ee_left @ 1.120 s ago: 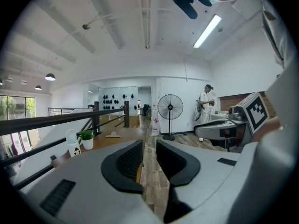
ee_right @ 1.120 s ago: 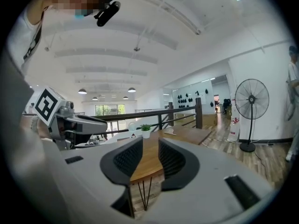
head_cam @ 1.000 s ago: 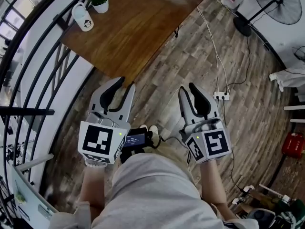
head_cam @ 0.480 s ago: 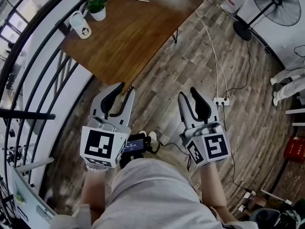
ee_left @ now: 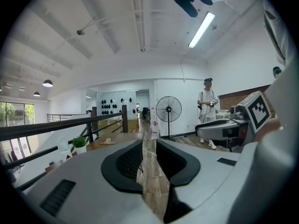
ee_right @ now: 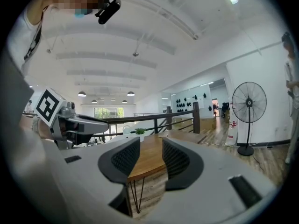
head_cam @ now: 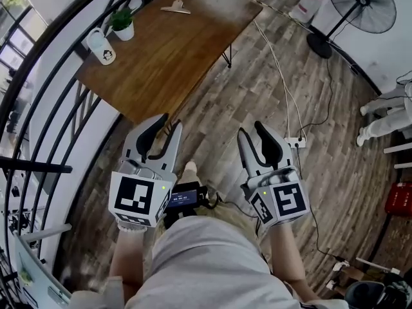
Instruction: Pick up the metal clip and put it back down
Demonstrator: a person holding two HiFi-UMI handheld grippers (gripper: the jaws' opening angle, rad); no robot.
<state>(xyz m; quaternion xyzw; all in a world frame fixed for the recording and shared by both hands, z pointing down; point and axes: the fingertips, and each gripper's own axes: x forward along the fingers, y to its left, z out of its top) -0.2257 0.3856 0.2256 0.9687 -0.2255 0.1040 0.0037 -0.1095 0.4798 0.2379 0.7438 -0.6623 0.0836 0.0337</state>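
Left hand pose: the left gripper (head_cam: 168, 121) is held low in front of the person's tummy, with its jaws pointing away to 12 o'clock. Its tips are near the close corner of the table (head_cam: 193, 56) in the head view, but they are over the floor.
Left jaws: a narrow gap between them, with nothing inside. Only floor shows through.
Right hand pose: the right gripper (head_cam: 250, 129) is held low too, side by side with the left one but apart from it. It also points to 12 o'clock, over the wooden floor.
Right jaws: they are opening, with a wider gap than the left. Nothing is between them (just the table far behind).
Metal clip: the metal clip (head_cam: 174, 6) lies flat on the far end of the table, at 12 o'clock from the left gripper and well away from both grippers. Nothing touches it.
Other things on the table: a small plant pot (head_cam: 121, 26) and a white cup (head_cam: 101, 46) stand at the left edge, at 11 o'clock.
Writing: the cubes on the grippers show black and white square marks, not words. The cup has a little picture that is too small to read. A small screen (head_cam: 183, 197) glows between the two grippers, and its words are too small to read.
Floor: a fan (head_cam: 360, 2) stands at 2 o'clock, and a white plug strip (head_cam: 294, 143) lies just beside the right gripper.
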